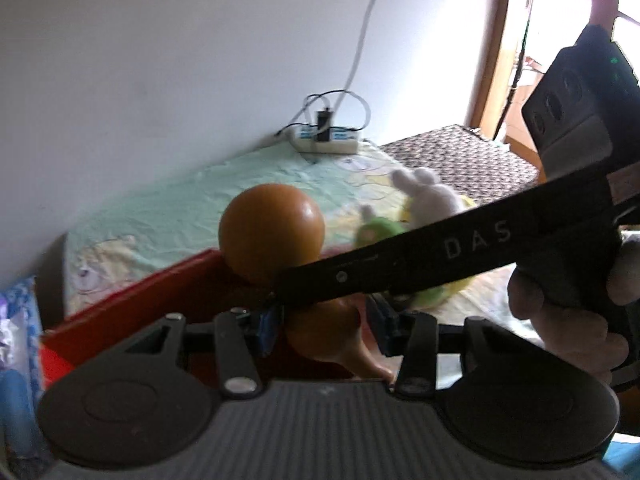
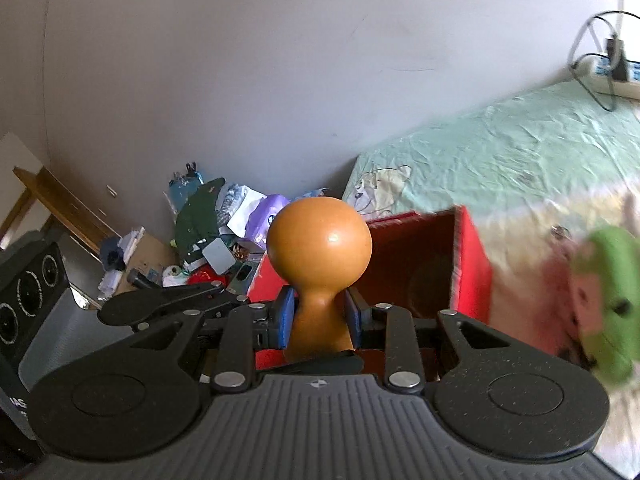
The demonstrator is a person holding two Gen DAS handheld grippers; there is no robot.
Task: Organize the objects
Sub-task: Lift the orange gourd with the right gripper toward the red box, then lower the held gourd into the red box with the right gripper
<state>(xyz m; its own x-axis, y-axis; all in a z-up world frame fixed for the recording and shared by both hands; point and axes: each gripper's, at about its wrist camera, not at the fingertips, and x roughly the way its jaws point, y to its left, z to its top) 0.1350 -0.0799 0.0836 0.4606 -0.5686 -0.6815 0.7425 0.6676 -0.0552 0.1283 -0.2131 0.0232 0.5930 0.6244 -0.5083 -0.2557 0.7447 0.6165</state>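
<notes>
**Both grippers on one orange gourd**

The right gripper (image 2: pixel 319 322) pinches the narrow waist of the orange gourd (image 2: pixel 319 240) between its blue pads (image 2: pixel 285 320). The left gripper (image 1: pixel 325 330) flanks the lower bulb, but contact there is unclear. "DAS" reads on the right gripper's arm at 3 o'clock. Beyond, a red box (image 2: pixel 468 272); at 1 o'clock, a white plush rabbit (image 1: pixel 430 196) on the green sheet (image 1: pixel 180 216).

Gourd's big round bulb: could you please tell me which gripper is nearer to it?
Right. The right gripper clamps the neck of the gourd directly under that bulb; the left gripper holds the smaller bulb at the stem end, farther away.
</notes>
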